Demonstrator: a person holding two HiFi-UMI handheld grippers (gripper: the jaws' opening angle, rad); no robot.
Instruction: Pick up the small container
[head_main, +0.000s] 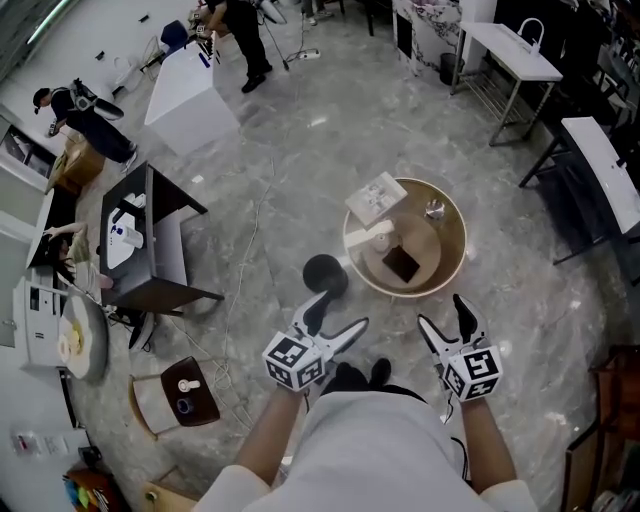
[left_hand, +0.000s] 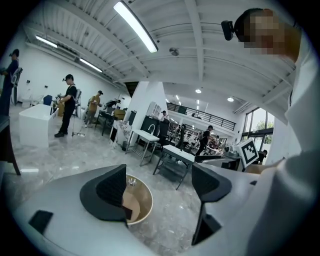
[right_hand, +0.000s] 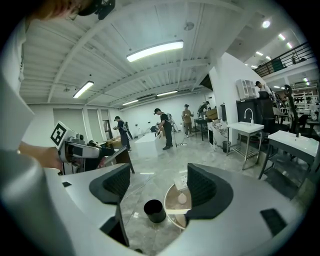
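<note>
A round wooden bench (head_main: 452, 262) with a thin pale rim stands on the glossy grey stone floor (head_main: 300, 150). The small container (head_main: 379, 237), pale and rounded, lies near the bench's left edge, between a flat white box (head_main: 375, 198) and a dark square (head_main: 401, 264). A black cylindrical bin (head_main: 325, 275) sits just beside the bench. The left gripper (head_main: 341, 311) and right gripper (head_main: 440, 310) hang over bare floor, short of the bench, jaws spread wide with nothing between them.

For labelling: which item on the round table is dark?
The square one near the table's middle; the box and the rounded item are white.
</note>
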